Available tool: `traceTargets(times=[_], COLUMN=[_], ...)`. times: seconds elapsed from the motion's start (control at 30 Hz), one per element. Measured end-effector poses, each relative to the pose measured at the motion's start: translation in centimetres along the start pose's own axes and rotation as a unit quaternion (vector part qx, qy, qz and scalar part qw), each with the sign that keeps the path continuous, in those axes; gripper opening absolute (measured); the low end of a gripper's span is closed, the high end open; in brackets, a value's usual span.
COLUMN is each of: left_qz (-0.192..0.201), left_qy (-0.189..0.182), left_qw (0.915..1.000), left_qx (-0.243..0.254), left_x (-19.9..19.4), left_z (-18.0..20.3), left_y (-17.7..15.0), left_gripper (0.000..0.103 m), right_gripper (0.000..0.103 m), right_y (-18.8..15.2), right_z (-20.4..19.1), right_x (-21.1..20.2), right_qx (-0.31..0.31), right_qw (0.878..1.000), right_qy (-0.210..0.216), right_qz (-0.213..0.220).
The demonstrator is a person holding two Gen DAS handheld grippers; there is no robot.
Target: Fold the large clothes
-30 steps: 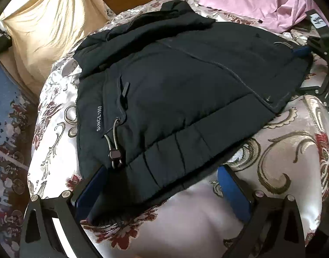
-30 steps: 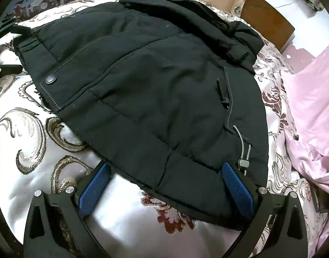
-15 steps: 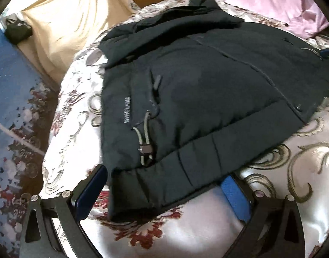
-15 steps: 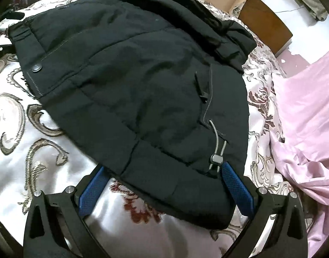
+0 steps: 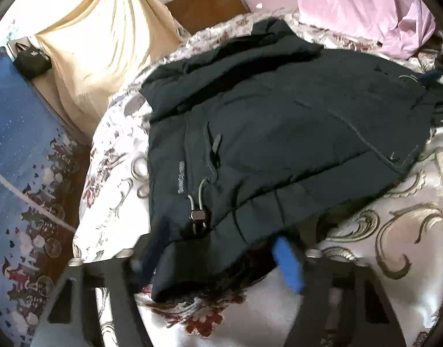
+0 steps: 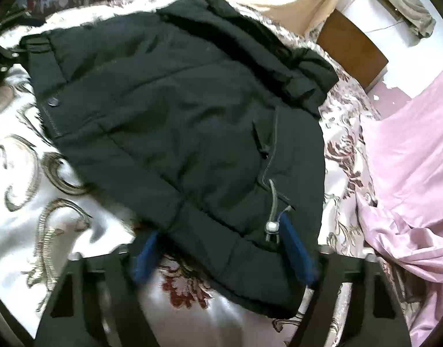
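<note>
A black padded jacket (image 5: 279,121) lies spread flat on a patterned satin bedspread (image 5: 395,231), with its hem towards both cameras. My left gripper (image 5: 221,256) straddles the hem corner beside a grey drawcord toggle (image 5: 197,215). Its jaws are closing, the blue pads (image 5: 288,263) blurred, with the hem fabric between them. My right gripper (image 6: 221,257) straddles the opposite hem corner of the jacket (image 6: 178,115), next to the other toggle (image 6: 272,227). Its jaws are closing too, with the hem between its pads (image 6: 296,254).
A pink sheet (image 6: 409,173) is bunched on the bed to the right of the jacket. A cream cloth (image 5: 105,43) and a brown wooden board (image 5: 207,8) stand beyond the bed. Blue patterned carpet (image 5: 19,144) lies past the bed's left edge.
Both pairs of jaws have narrowed from wide open onto the jacket's hem corners. Both cameras have tilted slightly, and the jacket sits a little further in between the fingers.
</note>
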State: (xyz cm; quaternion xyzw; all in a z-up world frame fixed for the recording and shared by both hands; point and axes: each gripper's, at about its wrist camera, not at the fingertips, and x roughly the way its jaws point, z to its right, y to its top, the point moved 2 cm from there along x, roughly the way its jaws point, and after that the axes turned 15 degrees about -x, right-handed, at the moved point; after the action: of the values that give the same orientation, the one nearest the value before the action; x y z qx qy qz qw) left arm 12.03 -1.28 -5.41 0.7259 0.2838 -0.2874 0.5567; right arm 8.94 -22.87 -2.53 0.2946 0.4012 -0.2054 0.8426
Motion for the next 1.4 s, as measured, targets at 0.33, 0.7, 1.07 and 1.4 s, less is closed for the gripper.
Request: traceTargets(times=[0.33, 0.7, 1.07, 1.4], left_qz=[0.026, 0.036, 0.064, 0.063], left_qy=[-0.049, -0.063, -0.066, -0.066], left_qw=[0.9982, 0.9968, 0.9944, 0.9915], left_qx=[-0.025, -0.033, -0.052, -0.092], left_x=[-1.4, -2.5, -5.7, -10.8], left_z=[-0.3, -0.8, -1.5, -2.1], left_y=[1.7, 1.1, -0.7, -2.3], left_gripper=[0.023, 0.008, 0.006, 0.006], right_gripper=[0.031, 0.008, 0.004, 0.004], right_y=[0.1, -0.3, -1.4, -2.0], right_z=[-0.1, -0.3, -2.3, -3.6], right_x=[-1.4, -2.5, -6.0, -11.9], right_qx=[0.017, 0.046, 0.066, 0.074], right_qw=[0.999, 0.996, 0.992, 0.991], right_qy=[0.009, 0.004, -0.030, -0.032], right_qz=[0.046, 0.072, 0.106, 0.106])
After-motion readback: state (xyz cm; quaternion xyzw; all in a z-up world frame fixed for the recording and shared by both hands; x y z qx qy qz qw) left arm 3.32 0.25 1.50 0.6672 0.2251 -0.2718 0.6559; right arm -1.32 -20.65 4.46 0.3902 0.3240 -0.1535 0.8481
